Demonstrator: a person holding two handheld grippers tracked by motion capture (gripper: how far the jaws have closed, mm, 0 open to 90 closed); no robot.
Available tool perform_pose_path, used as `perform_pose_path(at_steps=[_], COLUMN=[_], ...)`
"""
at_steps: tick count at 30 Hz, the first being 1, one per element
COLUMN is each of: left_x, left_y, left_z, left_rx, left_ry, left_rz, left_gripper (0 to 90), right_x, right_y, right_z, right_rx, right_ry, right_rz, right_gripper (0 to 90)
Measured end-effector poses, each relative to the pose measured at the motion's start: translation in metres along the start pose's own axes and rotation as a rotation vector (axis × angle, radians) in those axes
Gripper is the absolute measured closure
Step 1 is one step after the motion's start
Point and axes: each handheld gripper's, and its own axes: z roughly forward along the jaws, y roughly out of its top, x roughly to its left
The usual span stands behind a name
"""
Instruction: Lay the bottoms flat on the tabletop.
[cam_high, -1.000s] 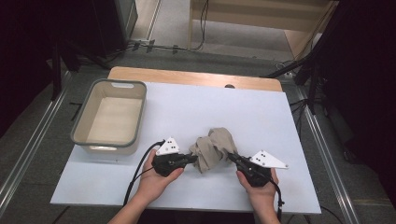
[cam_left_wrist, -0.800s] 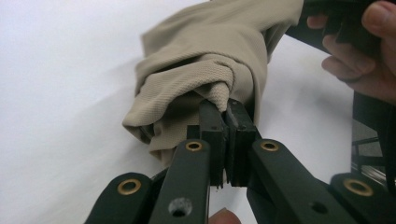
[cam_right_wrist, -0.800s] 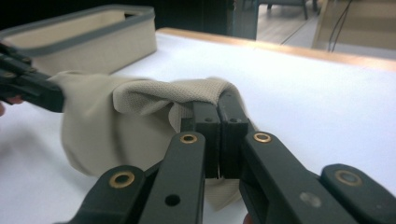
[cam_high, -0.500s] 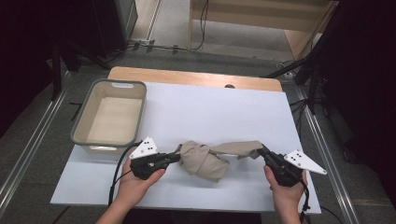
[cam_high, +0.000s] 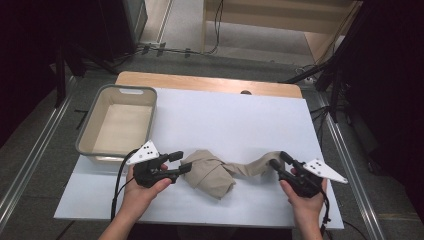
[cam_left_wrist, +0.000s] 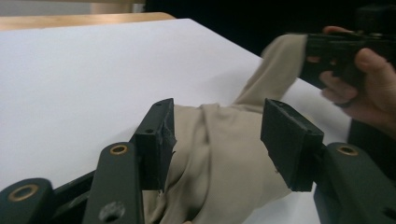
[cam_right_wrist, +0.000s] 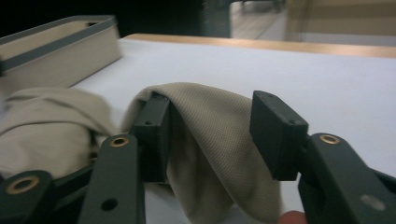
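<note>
**A:** Where does the beige cloth lie?

**B:** It lies on the white table sheet, between our two tools. The bunched bulk sits just ahead of the left gripper. A twisted band runs from that bulk to the right gripper, which is well apart from the left one.

**A:** What is the state of the tools?

**B:** Both have just been opening. In the left gripper view the jaws stand apart with cloth between them, and the right-hand pad is clear of the fabric. In the right gripper view a fold drapes against one jaw and hangs free of the other. We judge that neither tool clamps the cloth.

**A:** What is the step in hand?

**B:** We judge it to be release and re-grip, to spread the cloth flat.

**A:** How do we do it well?

**B:** We draw each tool back until the fabric drops clear of the pads. We then pick a single edge layer near each tool, not the bunched centre. We undo the twist in the band before pulling outward. We keep the cloth away from the grey bin, beyond the left gripper.
</note>
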Motion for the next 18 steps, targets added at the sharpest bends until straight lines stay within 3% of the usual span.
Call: perform_pose_path(at_steps=[4,6,7,9,12,13,17,18], left_x=[-0.009,-0.009,-0.006,-0.003,-0.004,-0.005,-0.008,-0.010], left_y=[-0.009,-0.016,-0.021,-0.024,-0.025,-0.026,-0.025,-0.024], left_z=[0.030,0.039,0.042,0.042,0.040,0.040,0.039,0.038], left_rx=[0.141,0.178,0.191,0.185,0.189,0.192,0.174,0.160], left_ry=[0.011,0.035,0.025,-0.020,-0.020,-0.020,-0.049,-0.065], left_rz=[0.029,0.032,0.012,-0.026,-0.005,0.008,0.007,0.003], left_gripper=[34.3,34.5,38.0,54.3,71.0,75.3,81.3,81.7], right_x=[0.029,0.039,0.044,0.049,0.051,0.052,0.060,0.062], right_y=[-0.006,-0.010,-0.012,-0.019,-0.027,-0.027,-0.028,-0.028], right_z=[0.027,0.039,0.046,0.060,0.075,0.078,0.081,0.080], right_rx=[0.055,0.090,0.114,0.180,0.306,0.335,0.370,0.366], right_ry=[0.082,0.105,0.108,0.096,0.071,0.063,0.080,0.076], right_rz=[-0.024,-0.031,-0.040,-0.037,-0.019,-0.033,-0.080,-0.094], right_gripper=[39.3,36.0,35.0,34.3,38.7,39.9,56.2,64.5])
